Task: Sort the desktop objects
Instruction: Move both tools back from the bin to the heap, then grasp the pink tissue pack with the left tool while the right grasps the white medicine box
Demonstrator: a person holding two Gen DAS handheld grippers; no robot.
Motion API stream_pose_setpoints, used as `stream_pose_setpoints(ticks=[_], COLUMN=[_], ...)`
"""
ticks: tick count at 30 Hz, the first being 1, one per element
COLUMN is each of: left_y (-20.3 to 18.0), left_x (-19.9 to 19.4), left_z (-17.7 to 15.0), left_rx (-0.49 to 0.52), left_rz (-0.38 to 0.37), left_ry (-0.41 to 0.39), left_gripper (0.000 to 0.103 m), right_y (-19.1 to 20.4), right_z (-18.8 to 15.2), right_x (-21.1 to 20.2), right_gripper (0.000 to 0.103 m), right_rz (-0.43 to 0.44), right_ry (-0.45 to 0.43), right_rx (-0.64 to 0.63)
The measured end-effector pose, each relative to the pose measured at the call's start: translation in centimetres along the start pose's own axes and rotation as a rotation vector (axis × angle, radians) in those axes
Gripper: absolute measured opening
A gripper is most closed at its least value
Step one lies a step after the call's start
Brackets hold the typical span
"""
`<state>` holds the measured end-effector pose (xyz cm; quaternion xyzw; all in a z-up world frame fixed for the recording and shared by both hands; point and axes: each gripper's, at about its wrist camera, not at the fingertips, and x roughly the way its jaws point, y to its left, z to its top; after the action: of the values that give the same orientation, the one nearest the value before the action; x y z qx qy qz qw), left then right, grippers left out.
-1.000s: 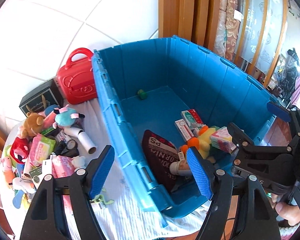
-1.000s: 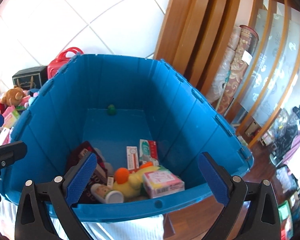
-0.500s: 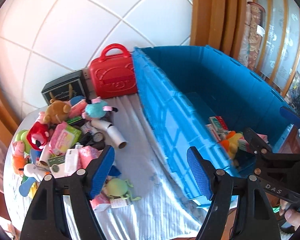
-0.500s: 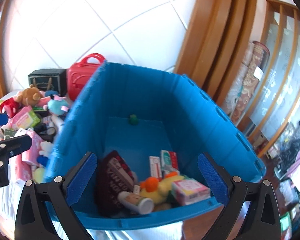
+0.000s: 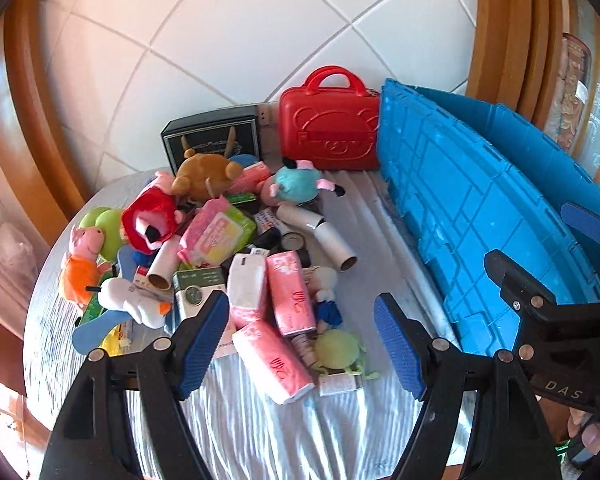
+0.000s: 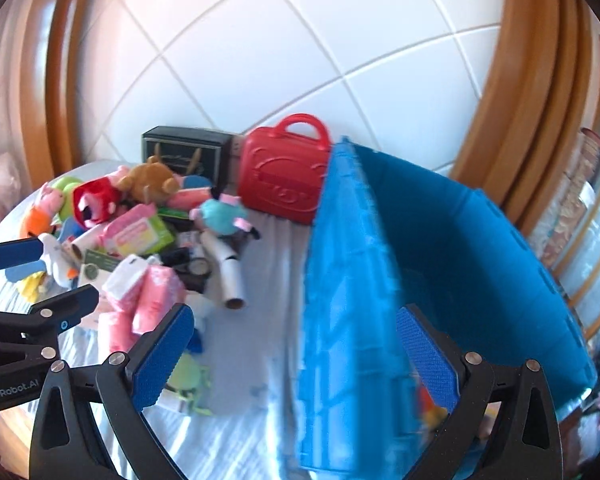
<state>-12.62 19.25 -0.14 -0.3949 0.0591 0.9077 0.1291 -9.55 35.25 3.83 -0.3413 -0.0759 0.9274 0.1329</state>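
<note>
**Inspector:** State of the left hand-held gripper (image 5: 300,344)?

**Onlooker:** Fingers spread wide, nothing between them; it hangs over the near end of the heap on the desk (image 5: 260,432), with the pink tissue packs (image 5: 290,294) lying straight ahead between the blue pads.

**Inspector:** And the right hand-held gripper (image 6: 296,360)?

**Onlooker:** Also apart and empty; it straddles the near wall of the blue bin (image 6: 348,280), which stands on the desk to the right of the heap; that view is blurred.

**Inspector:** How would the packs handle?

**Onlooker:** In my judgement light and soft; the wrapper looks glossy, so it may slide; take one across its narrow width near the middle, where it will squash a little and seat in the pads; an end grip would let it droop.

**Inspector:** The rest of the pile?

**Onlooker:** Plush toys, among them a teal plush (image 5: 296,188), likely light and yielding, safe to pinch at the body; the white tube (image 5: 326,238) looks stiff and round, apt to roll, better clamped across its middle; the red case (image 5: 328,136) stands behind, rigid, its handle the obvious hold.
</note>
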Motion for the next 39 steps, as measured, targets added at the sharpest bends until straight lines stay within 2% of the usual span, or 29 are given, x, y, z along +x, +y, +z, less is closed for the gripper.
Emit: stream_pose_setpoints(ticks=[7, 10, 14, 18, 24, 29, 33, 35, 37, 39], left_y=[5.9, 8.2, 10.4, 11.6, 9.8, 6.3, 3.4, 2.4, 2.3, 3.3], left_x=[3.1, 4.9, 7.4, 9.8, 11.5, 12.5, 13.7, 14.7, 15.7, 15.8], left_z=[-3.8, -5.7, -8.5, -10.6, -10.3, -9.6, -8.9, -9.1, -9.9, -10.6], left_rx=[-0.022, -0.035, -0.046, -0.086, -0.085, -0.073, -0.030, -0.002, 0.019, -0.008], left_rz=[0.099, 0.100, 0.125, 0.108, 0.071, -0.010, -0.013, 0.014, 0.045, 0.035], left_ry=[0.085, 0.127, 0.191, 0.260, 0.287, 0.296, 0.293, 0.308, 0.344, 0.343], left_gripper=[0.074, 0.074, 0.074, 0.074, 0.074, 0.074, 0.074, 0.074, 0.074, 0.077], right_y=[6.9, 9.2, 11.8, 13.0, 12.6, 10.7, 9.3, 9.0, 8.8, 8.8], right_z=[-0.2, -1.2, -3.7, -6.4, -9.8, -11.6, -12.5, -12.7, -12.9, -13.0], right_x=[2.2, 4.0, 7.0, 9.8, 12.1, 12.9, 13.1, 13.2, 13.3, 13.5], right_gripper=[0.103, 0.103, 0.103, 0.103, 0.103, 0.103, 0.103, 0.103, 0.103, 0.103], right_rz=[0.084, 0.122, 0.163, 0.191, 0.180, 0.157, 0.151, 0.157, 0.165, 0.177], right_ry=[0.025, 0.057, 0.138, 0.228, 0.319, 0.362, 0.380, 0.387, 0.388, 0.390], right_rx=[-0.073, -0.081, -0.097, -0.079, -0.051, -0.021, -0.006, -0.003, -0.003, 0.001])
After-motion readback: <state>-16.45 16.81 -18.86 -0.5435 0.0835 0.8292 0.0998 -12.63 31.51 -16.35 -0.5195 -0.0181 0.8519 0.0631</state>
